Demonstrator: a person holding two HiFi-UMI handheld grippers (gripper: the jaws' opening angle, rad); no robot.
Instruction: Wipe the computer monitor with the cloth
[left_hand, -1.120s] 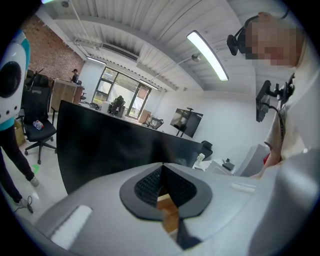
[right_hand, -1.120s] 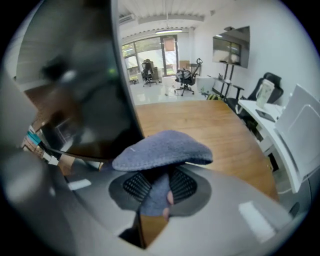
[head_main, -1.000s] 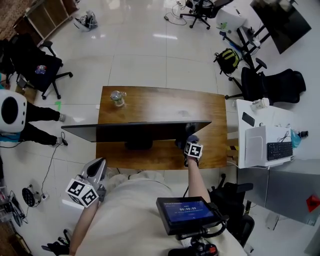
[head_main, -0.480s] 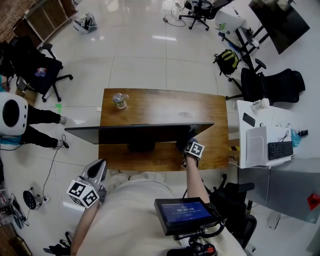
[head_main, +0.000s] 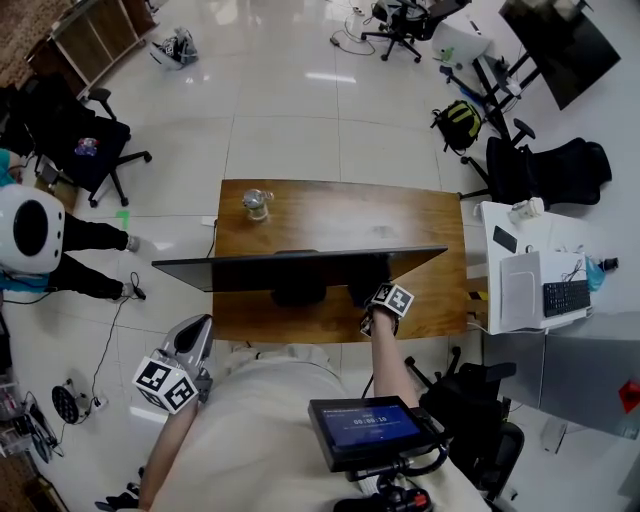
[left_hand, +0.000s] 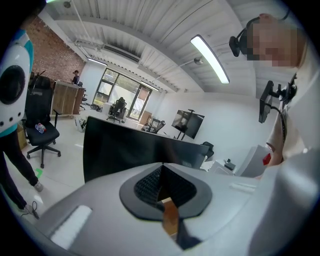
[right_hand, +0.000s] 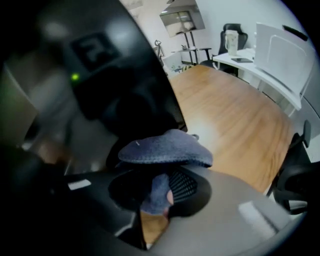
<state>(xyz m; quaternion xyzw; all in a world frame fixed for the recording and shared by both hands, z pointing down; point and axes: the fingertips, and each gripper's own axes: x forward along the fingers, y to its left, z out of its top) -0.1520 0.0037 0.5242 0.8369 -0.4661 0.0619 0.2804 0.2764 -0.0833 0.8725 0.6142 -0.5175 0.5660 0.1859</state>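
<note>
A wide black computer monitor (head_main: 300, 268) stands on a wooden table (head_main: 400, 220), seen from above as a dark band. My right gripper (head_main: 368, 298) is shut on a grey-blue cloth (right_hand: 165, 152) and holds it against the screen's lower right part (right_hand: 90, 75). In the right gripper view the cloth bulges out over the jaws, close to the dark screen. My left gripper (head_main: 192, 338) hangs low at the near left, off the table, its jaws closed with nothing between them. The monitor (left_hand: 140, 152) shows ahead of it in the left gripper view.
A small glass jar (head_main: 257, 203) sits at the table's far left. A white side desk (head_main: 530, 280) with a keyboard stands to the right. Office chairs (head_main: 85, 140) are around, and a person (head_main: 60, 235) stands at the left. A tablet (head_main: 372, 428) hangs on my chest.
The right gripper with the cloth has shifted slightly left and nearer along the screen's lower edge. The head view has drifted, so the table sits further right. The left gripper stays put.
</note>
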